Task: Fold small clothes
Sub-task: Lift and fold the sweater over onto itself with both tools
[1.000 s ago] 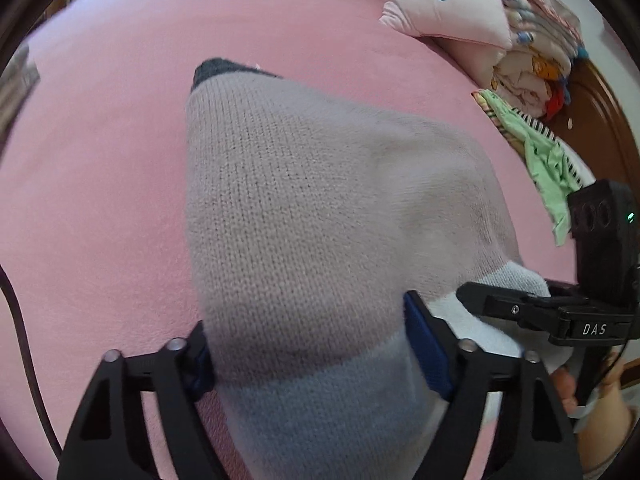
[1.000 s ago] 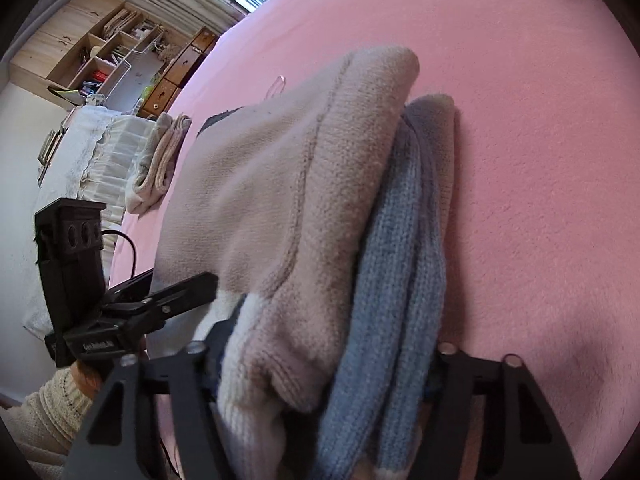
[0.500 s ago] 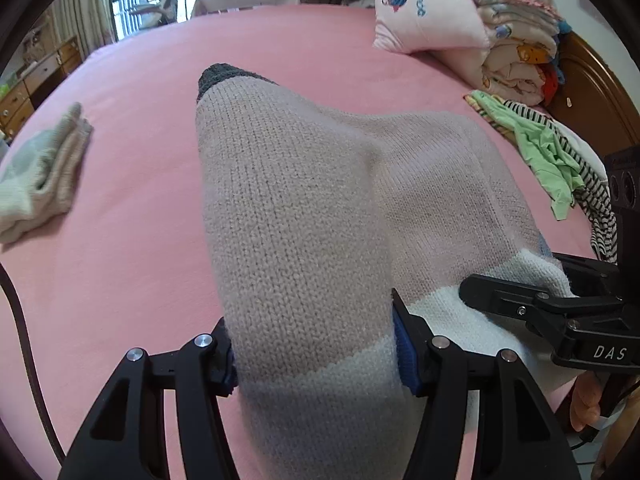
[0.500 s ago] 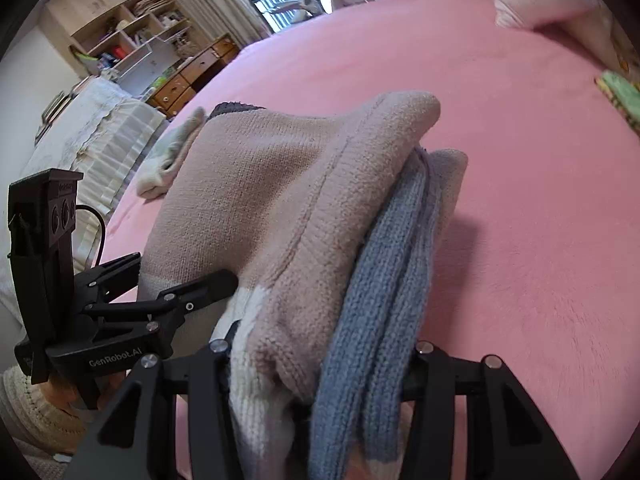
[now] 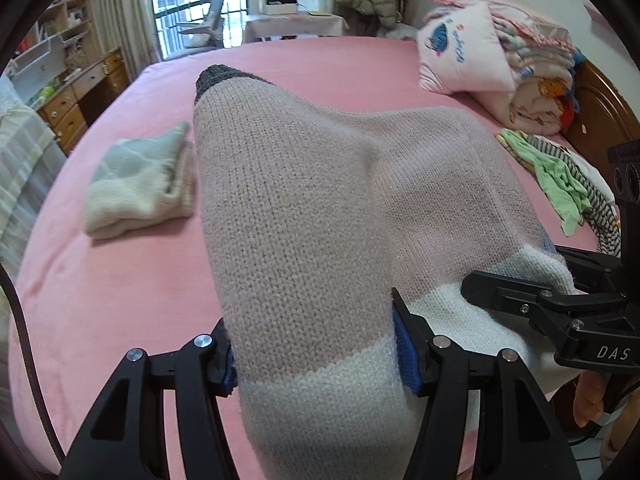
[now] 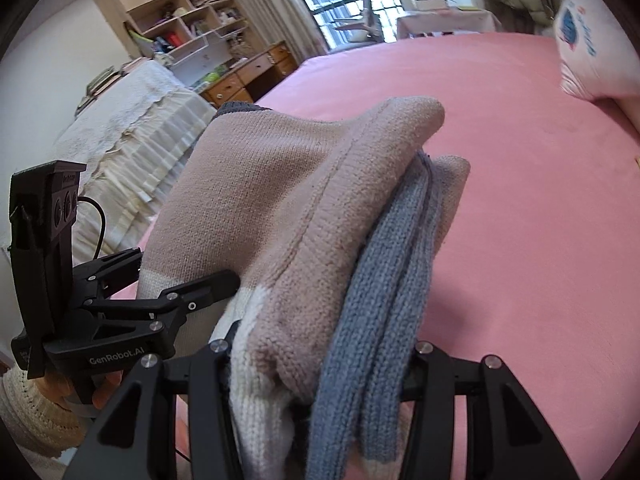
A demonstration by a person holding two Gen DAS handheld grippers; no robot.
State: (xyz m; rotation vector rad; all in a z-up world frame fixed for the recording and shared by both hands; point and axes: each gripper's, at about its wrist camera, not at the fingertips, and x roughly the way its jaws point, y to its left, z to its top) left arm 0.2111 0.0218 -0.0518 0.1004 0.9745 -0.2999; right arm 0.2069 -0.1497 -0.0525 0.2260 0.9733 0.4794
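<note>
Both grippers have the sweater (image 5: 304,216) bunched up above the pink bed (image 5: 120,280). The left gripper (image 5: 312,354) pinches its white hem end; the right gripper (image 6: 320,354) clamps the pink and blue-grey folds together. A folded pale garment (image 5: 140,188) lies left of the sweater.

White letters "DAS" stood on the black body of the right hand-held gripper (image 5: 516,296). "GenRobot.AI" was printed in white on the left hand-held gripper (image 6: 188,284). Blue lettering on the pink pillow (image 5: 464,56) was too small to read.
</note>
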